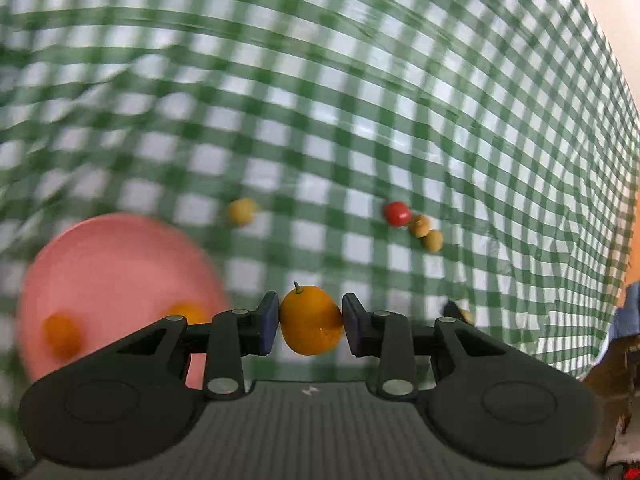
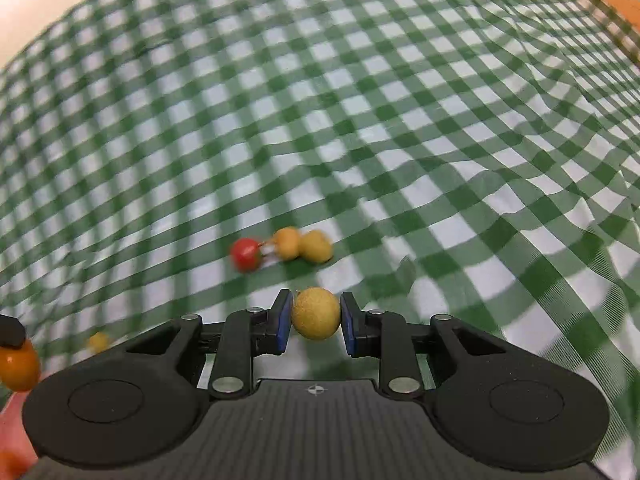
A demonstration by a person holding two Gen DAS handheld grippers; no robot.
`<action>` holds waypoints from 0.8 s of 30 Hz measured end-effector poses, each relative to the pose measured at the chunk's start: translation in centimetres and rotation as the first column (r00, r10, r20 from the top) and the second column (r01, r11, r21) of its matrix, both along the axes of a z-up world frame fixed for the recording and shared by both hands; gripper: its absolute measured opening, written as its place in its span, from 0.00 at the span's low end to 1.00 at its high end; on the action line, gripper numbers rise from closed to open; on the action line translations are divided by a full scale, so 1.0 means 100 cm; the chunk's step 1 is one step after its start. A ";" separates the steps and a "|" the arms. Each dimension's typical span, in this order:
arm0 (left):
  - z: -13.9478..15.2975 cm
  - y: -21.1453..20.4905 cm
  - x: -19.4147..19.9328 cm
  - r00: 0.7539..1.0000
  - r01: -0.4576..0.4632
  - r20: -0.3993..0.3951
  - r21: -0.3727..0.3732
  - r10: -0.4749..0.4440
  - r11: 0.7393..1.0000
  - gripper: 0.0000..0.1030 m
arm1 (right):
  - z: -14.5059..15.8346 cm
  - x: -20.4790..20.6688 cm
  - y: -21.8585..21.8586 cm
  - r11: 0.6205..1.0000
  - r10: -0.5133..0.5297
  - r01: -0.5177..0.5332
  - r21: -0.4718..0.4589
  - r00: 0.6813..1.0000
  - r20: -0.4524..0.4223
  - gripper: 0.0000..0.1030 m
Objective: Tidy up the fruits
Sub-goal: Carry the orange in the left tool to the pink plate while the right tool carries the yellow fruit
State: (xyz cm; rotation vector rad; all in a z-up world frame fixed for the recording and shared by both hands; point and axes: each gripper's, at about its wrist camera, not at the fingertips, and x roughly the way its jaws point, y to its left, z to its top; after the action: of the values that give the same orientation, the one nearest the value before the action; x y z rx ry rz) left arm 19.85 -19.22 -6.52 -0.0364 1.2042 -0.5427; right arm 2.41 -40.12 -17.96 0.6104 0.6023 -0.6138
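My left gripper [image 1: 311, 322] is shut on an orange kumquat [image 1: 311, 320] with a short stem, held above the green checked cloth [image 1: 320, 100]. A pink plate [image 1: 116, 280] lies to its lower left with two orange fruits [image 1: 62, 336] on it. My right gripper [image 2: 315, 320] is shut on a round yellow fruit [image 2: 315, 318]. Beyond it on the cloth lie a red fruit [image 2: 245, 254] and two yellow-brown fruits [image 2: 304, 245]. The same cluster shows in the left wrist view [image 1: 416, 224], with a lone yellow fruit [image 1: 241, 211] farther left.
The left gripper's kumquat shows at the right wrist view's left edge [image 2: 18, 364], and a small yellow fruit [image 2: 98, 341] lies near it. The cloth is wrinkled. An orange object [image 2: 616, 0] sits at the far right corner.
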 end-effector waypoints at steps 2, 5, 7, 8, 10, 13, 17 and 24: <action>0.009 0.031 -0.013 0.999 -0.037 0.004 0.008 0.037 0.999 0.37 | 0.016 -0.017 0.024 0.999 0.044 -0.044 0.014 0.999 0.005 0.26; 0.022 0.072 -0.032 0.995 -0.096 0.031 0.023 0.096 0.995 0.37 | 0.038 -0.040 0.067 0.990 0.136 -0.136 0.038 0.991 0.010 0.26; 0.032 0.097 -0.045 0.990 -0.132 0.063 0.039 0.130 0.990 0.37 | 0.052 -0.050 0.093 0.978 0.203 -0.203 0.036 0.979 0.014 0.26; 0.037 0.109 -0.052 0.987 -0.147 0.075 0.051 0.143 0.988 0.37 | 0.060 -0.053 0.105 0.971 0.235 -0.235 0.033 0.972 0.015 0.26; 0.048 0.133 -0.064 0.981 -0.171 0.103 0.069 0.164 0.983 0.37 | 0.077 -0.056 0.127 0.954 0.299 -0.300 0.019 0.954 0.021 0.26; 0.061 0.164 -0.084 0.972 -0.200 0.141 0.068 0.189 0.977 0.37 | 0.099 -0.055 0.149 0.935 0.354 -0.354 -0.012 0.935 0.025 0.26; 0.071 0.197 -0.109 0.963 -0.226 0.160 0.041 0.217 0.973 0.37 | 0.122 -0.056 0.174 0.915 0.402 -0.401 -0.050 0.915 0.034 0.26; 0.079 0.234 -0.137 0.955 -0.248 0.160 -0.040 0.251 0.968 0.37 | 0.145 -0.061 0.205 0.877 0.462 -0.456 -0.149 0.887 0.007 0.26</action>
State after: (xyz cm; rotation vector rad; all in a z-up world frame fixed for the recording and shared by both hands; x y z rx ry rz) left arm 6.16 4.23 1.40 -0.1564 1.0155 -0.3287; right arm -3.65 -19.65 -3.48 0.3237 0.6302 -0.1908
